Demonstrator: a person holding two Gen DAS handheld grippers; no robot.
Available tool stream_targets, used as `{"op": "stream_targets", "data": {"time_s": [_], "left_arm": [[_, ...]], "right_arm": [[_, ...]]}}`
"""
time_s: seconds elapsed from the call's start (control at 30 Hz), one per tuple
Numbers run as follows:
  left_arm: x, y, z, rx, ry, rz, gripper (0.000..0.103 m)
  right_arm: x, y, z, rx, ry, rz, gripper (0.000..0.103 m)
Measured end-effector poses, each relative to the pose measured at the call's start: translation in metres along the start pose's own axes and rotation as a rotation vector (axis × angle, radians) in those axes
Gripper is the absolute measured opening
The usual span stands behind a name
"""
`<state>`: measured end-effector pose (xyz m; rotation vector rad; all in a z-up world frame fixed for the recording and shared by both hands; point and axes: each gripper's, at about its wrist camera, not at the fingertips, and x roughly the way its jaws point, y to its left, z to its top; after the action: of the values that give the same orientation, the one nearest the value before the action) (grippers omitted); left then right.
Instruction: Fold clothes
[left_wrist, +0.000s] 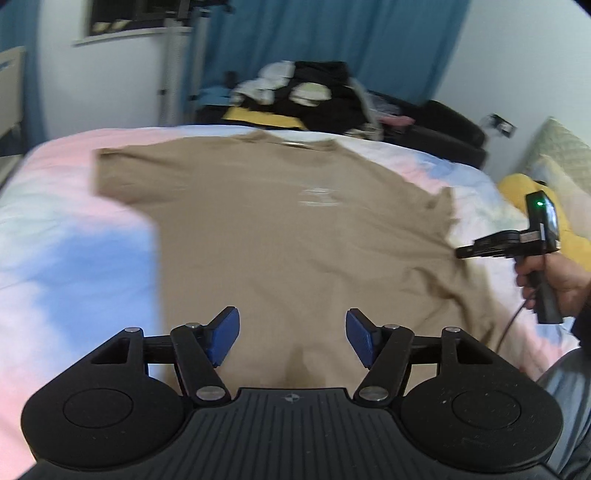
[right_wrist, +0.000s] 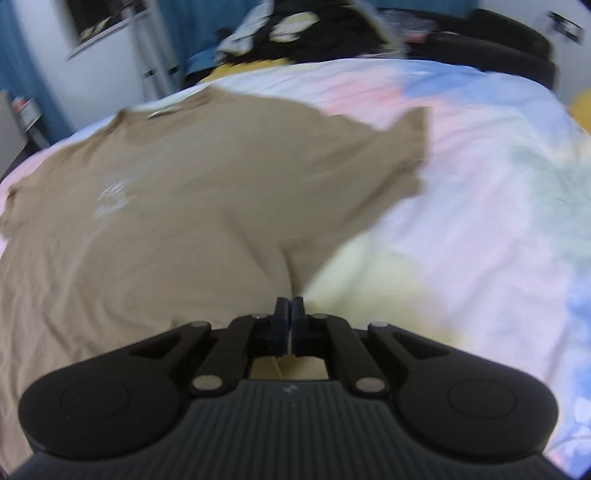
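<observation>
We work over a bed (left_wrist: 66, 236) dressed in a pastel pink, blue and white cover, with blue curtains (left_wrist: 332, 37) and white walls behind. The tan T-shirt (left_wrist: 258, 221) lies spread flat on the cover, neck toward the far side. Beyond the far edge of the bed sits a heap of dark and pale clothes (left_wrist: 317, 96), too blurred to sort out. Open cover lies to both sides of the shirt. Our left gripper (left_wrist: 292, 338) hangs above the shirt's near hem, jaws released and nothing between them. Our right gripper (right_wrist: 290, 314) has its jaws clenched at the shirt's lower right edge; we cannot tell whether cloth is pinched.
</observation>
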<state>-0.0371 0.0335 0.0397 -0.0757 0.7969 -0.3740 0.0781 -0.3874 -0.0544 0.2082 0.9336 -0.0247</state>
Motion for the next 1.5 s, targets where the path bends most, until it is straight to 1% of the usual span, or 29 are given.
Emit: {"op": "stream_targets", "data": {"time_s": [0.1,0.13,0.17,0.2,0.3,0.33,0.4,0.47,0.5,0.57,0.7,0.8,0.83,0.87,0.93,1.0,1.03,1.13,1.23,1.3,1.33,1.37,1.4,1.43,1.47,1.5], "left_arm": [[0.037,-0.027,0.001,0.005,0.020,-0.078,0.068],[0.048,-0.035,0.000,0.004,0.028,-0.106,0.068],[0.057,-0.042,-0.003,0.003,0.039,-0.144,0.068],[0.066,-0.049,-0.006,0.003,0.052,-0.184,0.068],[0.090,-0.073,-0.019,0.011,0.105,-0.313,0.066],[0.096,-0.080,-0.024,0.023,0.125,-0.353,0.066],[0.105,-0.096,-0.035,0.056,0.154,-0.432,0.065],[0.113,-0.108,-0.046,0.086,0.180,-0.496,0.060],[0.117,-0.113,-0.051,0.104,0.193,-0.517,0.059],[0.123,-0.120,-0.058,0.135,0.218,-0.547,0.055],[0.135,-0.129,-0.071,0.163,0.259,-0.598,0.054],[0.146,-0.137,-0.079,0.168,0.281,-0.631,0.046],[0.148,-0.140,-0.081,0.167,0.292,-0.640,0.033],[0.152,-0.144,-0.083,0.163,0.308,-0.663,0.011],[0.153,-0.152,-0.086,0.161,0.319,-0.734,0.011],[0.151,-0.164,-0.086,0.192,0.319,-0.755,0.011],[0.153,-0.170,-0.088,0.203,0.326,-0.758,0.011],[0.170,-0.182,-0.099,0.214,0.372,-0.707,0.011],[0.182,-0.182,-0.106,0.189,0.377,-0.709,0.011],[0.177,-0.180,-0.104,0.201,0.349,-0.688,0.015],[0.175,-0.179,-0.102,0.205,0.336,-0.675,0.023],[0.171,-0.177,-0.099,0.203,0.326,-0.663,0.042],[0.167,-0.174,-0.096,0.197,0.311,-0.652,0.056],[0.161,-0.170,-0.094,0.196,0.284,-0.640,0.081],[0.153,-0.166,-0.091,0.207,0.249,-0.622,0.089],[0.147,-0.163,-0.090,0.232,0.227,-0.593,0.089]], "right_arm": [[0.003,-0.023,-0.004,0.008,0.011,-0.102,0.001],[0.003,-0.030,-0.006,0.023,0.015,-0.106,0.001],[0.003,-0.037,-0.008,0.054,0.019,-0.095,0.001],[0.001,-0.042,-0.008,0.090,0.011,-0.075,0.004],[-0.008,-0.052,-0.007,0.187,-0.050,-0.006,0.008],[-0.011,-0.054,-0.007,0.215,-0.070,0.014,0.011],[-0.015,-0.058,-0.006,0.271,-0.102,0.052,0.024],[-0.017,-0.063,-0.007,0.325,-0.121,0.088,0.029],[-0.018,-0.064,-0.006,0.344,-0.127,0.102,0.030],[-0.020,-0.066,-0.003,0.364,-0.141,0.118,0.030],[-0.031,-0.068,0.000,0.376,-0.191,0.127,0.038],[-0.033,-0.071,0.002,0.392,-0.212,0.141,0.040],[-0.034,-0.070,0.003,0.385,-0.216,0.137,0.040],[-0.034,-0.070,0.004,0.378,-0.220,0.132,0.040],[-0.035,-0.068,0.004,0.356,-0.223,0.123,0.040],[-0.037,-0.067,0.004,0.349,-0.230,0.129,0.040],[-0.038,-0.067,0.004,0.349,-0.234,0.134,0.040],[-0.041,-0.064,0.003,0.328,-0.238,0.129,0.040],[-0.039,-0.056,0.003,0.264,-0.227,0.093,0.040],[-0.039,-0.051,0.003,0.233,-0.228,0.092,0.040],[-0.040,-0.049,0.003,0.225,-0.232,0.098,0.040],[-0.041,-0.049,0.004,0.225,-0.240,0.108,0.041],[-0.042,-0.048,0.004,0.229,-0.251,0.119,0.042],[-0.043,-0.048,0.004,0.237,-0.262,0.129,0.043],[-0.043,-0.049,0.005,0.255,-0.270,0.140,0.044],[-0.041,-0.052,0.006,0.284,-0.271,0.157,0.044]]}}
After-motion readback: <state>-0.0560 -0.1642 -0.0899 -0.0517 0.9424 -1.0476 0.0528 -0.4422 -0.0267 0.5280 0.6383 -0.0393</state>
